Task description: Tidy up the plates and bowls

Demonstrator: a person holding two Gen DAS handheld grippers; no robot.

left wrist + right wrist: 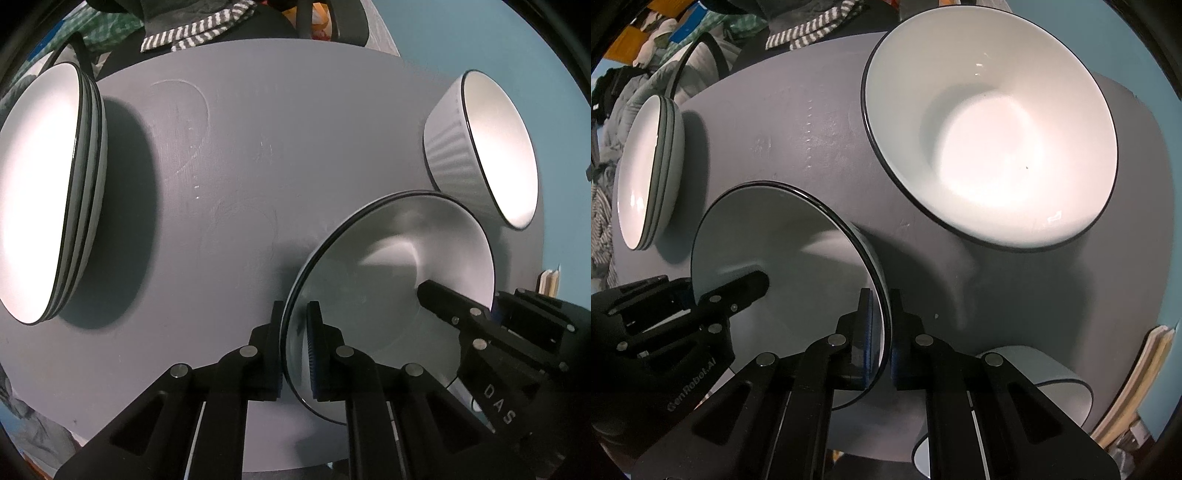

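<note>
Both grippers hold one white plate with a black rim (388, 273), also in the right wrist view (783, 258). My left gripper (293, 347) is shut on its left rim. My right gripper (881, 339) is shut on its right rim; its finger shows in the left wrist view (443, 299). The plate seems to be above the grey table (258, 147). A stack of similar plates (48, 192) lies at the left, also seen in the right wrist view (646, 166). A ribbed white bowl (480, 147) stands at the right (993, 140).
Another white dish (1049, 373) lies under my right gripper near the table's front edge. Clothes and a striped towel (199, 29) lie beyond the table's far edge. Books (1141, 380) stand at the right.
</note>
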